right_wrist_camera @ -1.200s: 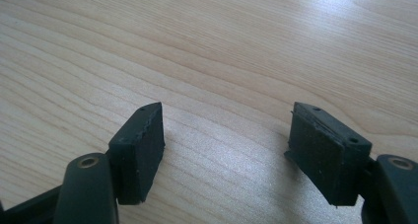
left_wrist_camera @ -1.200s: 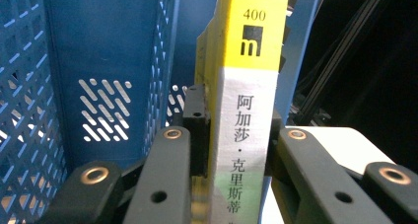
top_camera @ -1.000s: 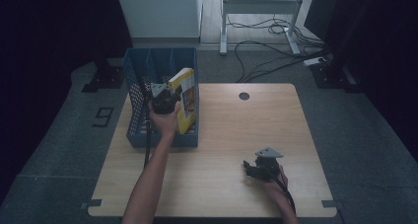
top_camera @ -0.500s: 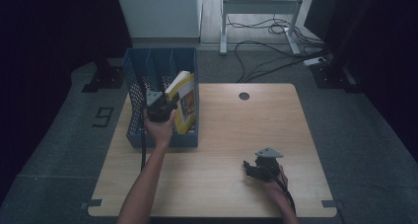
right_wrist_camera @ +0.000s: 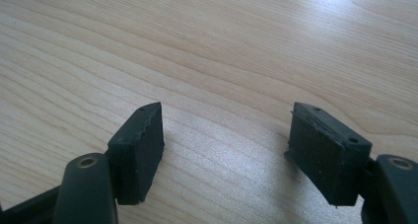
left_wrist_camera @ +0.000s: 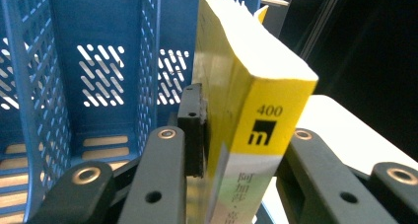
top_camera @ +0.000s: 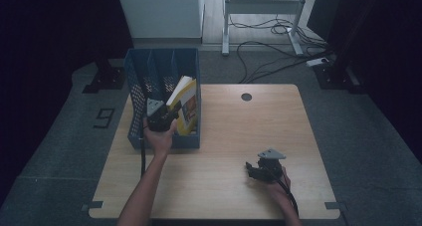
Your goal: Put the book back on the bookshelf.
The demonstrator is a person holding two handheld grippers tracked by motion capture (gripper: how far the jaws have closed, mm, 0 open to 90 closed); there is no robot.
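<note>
A thick yellow book (top_camera: 186,105) (left_wrist_camera: 256,120) stands tilted in the rightmost slot of a blue mesh file rack (top_camera: 149,71) (left_wrist_camera: 108,36). My left gripper (top_camera: 174,116) (left_wrist_camera: 241,135) is shut on the book's lower part, with one black pad (left_wrist_camera: 192,130) flat against the cover and the other jaw hidden behind the spine. Its jaws have just been opening a little, with the book still between them. My right gripper (top_camera: 253,170) (right_wrist_camera: 226,145) rests low over the wooden table (top_camera: 234,126), open, with nothing but bare wood between its pads.
The rack stands on the table's far left corner; its other slots look empty. A round cable hole (top_camera: 246,96) is in the tabletop at the far middle. Beyond the table are floor cables (top_camera: 268,47) and a desk frame (top_camera: 259,7).
The left hand has drawn slightly toward the table's near side with the book, which now sits lower and more tilted in the rack slot. The right gripper has stayed put.
</note>
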